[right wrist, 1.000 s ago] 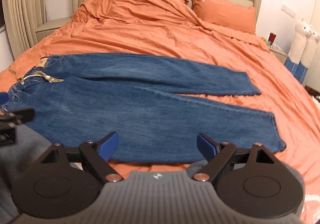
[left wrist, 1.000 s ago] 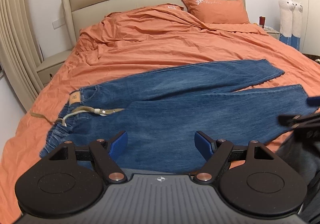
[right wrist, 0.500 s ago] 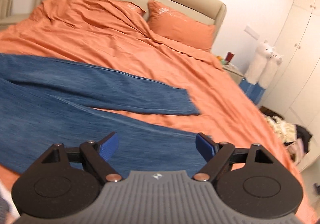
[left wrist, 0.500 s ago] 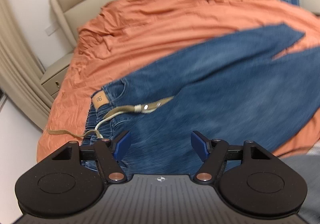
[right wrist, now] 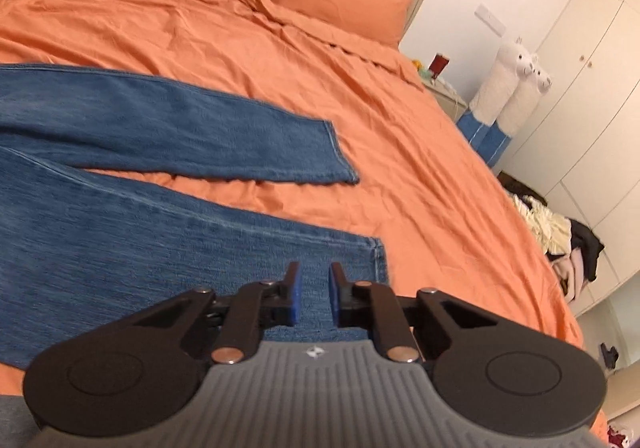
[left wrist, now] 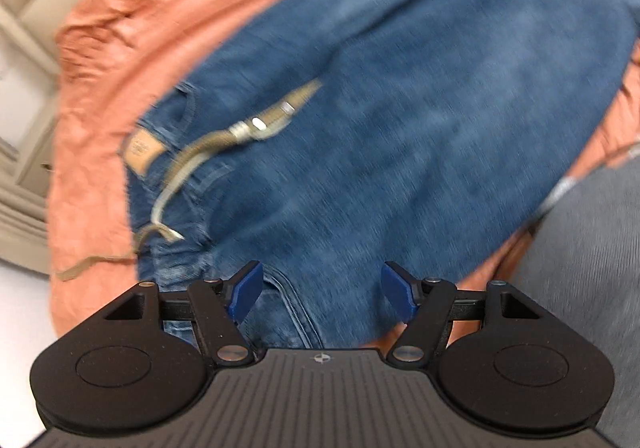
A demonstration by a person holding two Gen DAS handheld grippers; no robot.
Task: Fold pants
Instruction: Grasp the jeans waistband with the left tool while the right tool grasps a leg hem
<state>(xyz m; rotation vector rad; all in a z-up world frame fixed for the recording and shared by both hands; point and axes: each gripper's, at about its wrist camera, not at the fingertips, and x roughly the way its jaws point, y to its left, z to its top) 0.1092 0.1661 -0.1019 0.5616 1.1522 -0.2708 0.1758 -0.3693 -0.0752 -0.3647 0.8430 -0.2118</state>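
Blue jeans lie flat on the orange bed, legs spread apart. In the left wrist view the waistband with a tan belt and a leather patch is close below. My left gripper is open, hovering over the near waist edge. In the right wrist view the near leg and the far leg run to the right. My right gripper is over the near leg's hem, its jaws narrowed to a small gap with no cloth between them.
The orange bedding covers the whole bed, with a pillow at the headboard. A nightstand, plush toys, wardrobe doors and a pile of clothes stand at the right. The person's grey clothing is beside my left gripper.
My left gripper dropped closer to the waistband, staying open. My right gripper swung right and down to the near leg's hem, and its jaws closed from wide open to a narrow gap.
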